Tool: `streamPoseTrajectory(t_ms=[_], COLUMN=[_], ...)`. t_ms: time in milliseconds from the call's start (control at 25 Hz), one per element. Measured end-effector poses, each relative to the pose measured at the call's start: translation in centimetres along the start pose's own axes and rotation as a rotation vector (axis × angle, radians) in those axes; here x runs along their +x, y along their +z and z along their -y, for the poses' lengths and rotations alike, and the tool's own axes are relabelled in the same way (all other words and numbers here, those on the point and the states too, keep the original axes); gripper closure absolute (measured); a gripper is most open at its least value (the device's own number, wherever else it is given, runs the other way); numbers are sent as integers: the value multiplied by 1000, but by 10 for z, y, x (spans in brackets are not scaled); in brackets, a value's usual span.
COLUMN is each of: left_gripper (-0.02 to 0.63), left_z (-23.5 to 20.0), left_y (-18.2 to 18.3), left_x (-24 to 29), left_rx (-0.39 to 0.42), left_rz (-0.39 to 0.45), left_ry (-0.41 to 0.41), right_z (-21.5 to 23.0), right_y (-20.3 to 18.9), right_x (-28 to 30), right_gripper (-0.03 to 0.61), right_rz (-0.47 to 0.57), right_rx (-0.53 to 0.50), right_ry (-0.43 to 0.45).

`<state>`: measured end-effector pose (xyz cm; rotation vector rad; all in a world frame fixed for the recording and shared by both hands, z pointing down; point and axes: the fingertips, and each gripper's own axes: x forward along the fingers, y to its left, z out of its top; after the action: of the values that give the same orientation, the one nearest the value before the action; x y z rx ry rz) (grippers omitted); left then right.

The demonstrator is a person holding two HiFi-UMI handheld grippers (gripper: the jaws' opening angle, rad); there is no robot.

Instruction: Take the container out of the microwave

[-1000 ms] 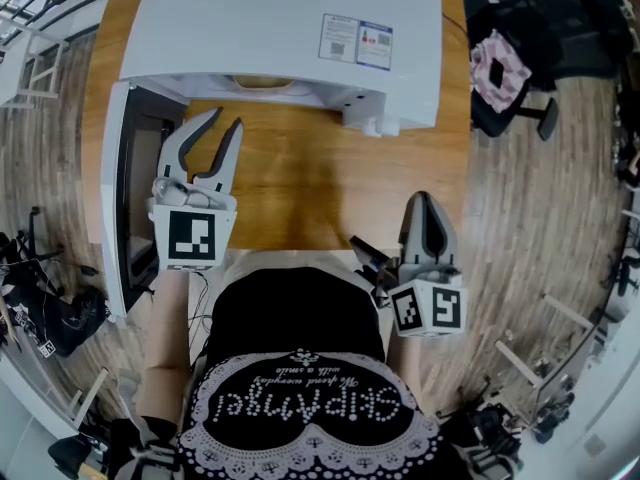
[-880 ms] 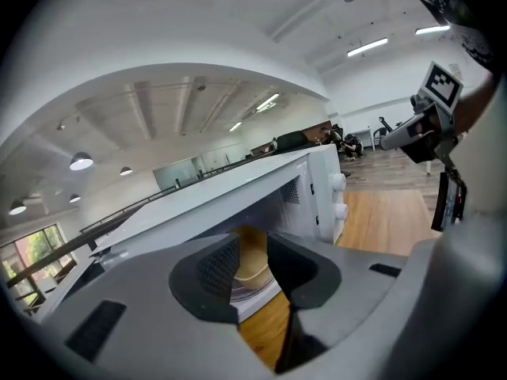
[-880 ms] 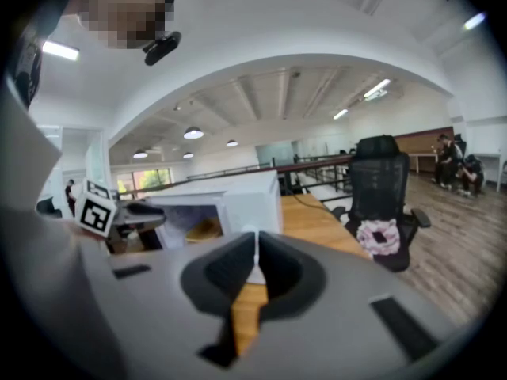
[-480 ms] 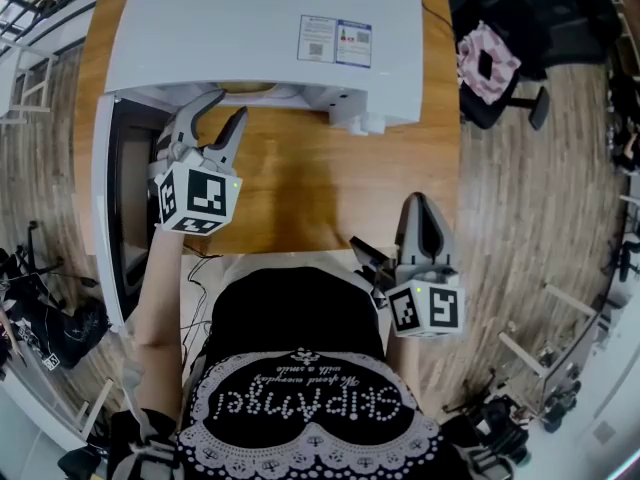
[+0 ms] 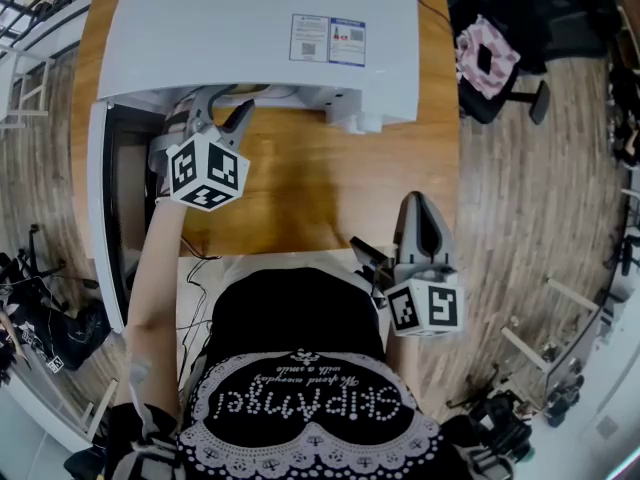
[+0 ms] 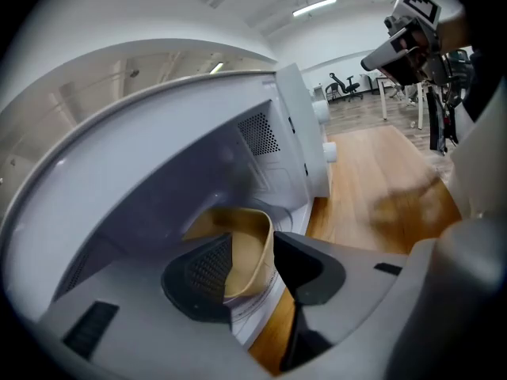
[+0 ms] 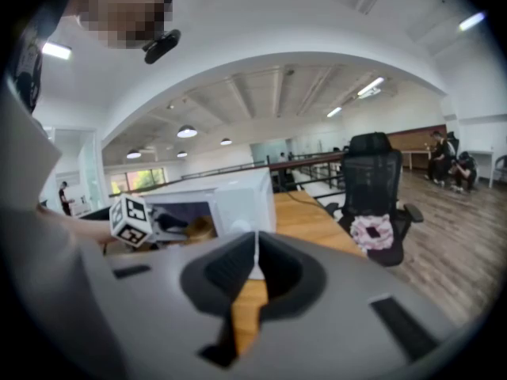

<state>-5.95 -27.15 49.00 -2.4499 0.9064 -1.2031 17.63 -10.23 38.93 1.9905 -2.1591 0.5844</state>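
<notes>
A white microwave (image 5: 260, 28) stands at the back of the wooden table, its door (image 5: 105, 218) swung open to the left. Inside it sits a tan container (image 6: 245, 248), also seen in the right gripper view (image 7: 200, 228). My left gripper (image 5: 225, 106) reaches into the oven's mouth. Its jaws are opening, and the container's near wall stands between them (image 6: 253, 271) without being pressed. My right gripper (image 5: 420, 230) hangs near the table's front edge, shut (image 7: 255, 264) with nothing in it.
Bare wooden tabletop (image 5: 320, 188) lies between the microwave and the person's body. A black office chair (image 5: 500, 58) with a pink item on it stands to the right of the table. Dark bags (image 5: 50, 313) lie on the floor at the left.
My left gripper has moved forward into the microwave's opening, rolled, and its jaws have spread wider. The right gripper has stayed where it was.
</notes>
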Motion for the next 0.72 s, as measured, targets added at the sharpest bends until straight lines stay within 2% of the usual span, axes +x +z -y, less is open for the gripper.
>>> streamPoseTrajectory(t_ms=[720], left_gripper=[441], left_z=[15], left_y=[-18], left_x=[40], left_rx=[126], left_rz=[-102], left_ry=[-111], right_z=[5], right_y=[-3], right_x=[-4], right_gripper=[543], right_rz=[-9], right_rx=[9], right_ry=[-29])
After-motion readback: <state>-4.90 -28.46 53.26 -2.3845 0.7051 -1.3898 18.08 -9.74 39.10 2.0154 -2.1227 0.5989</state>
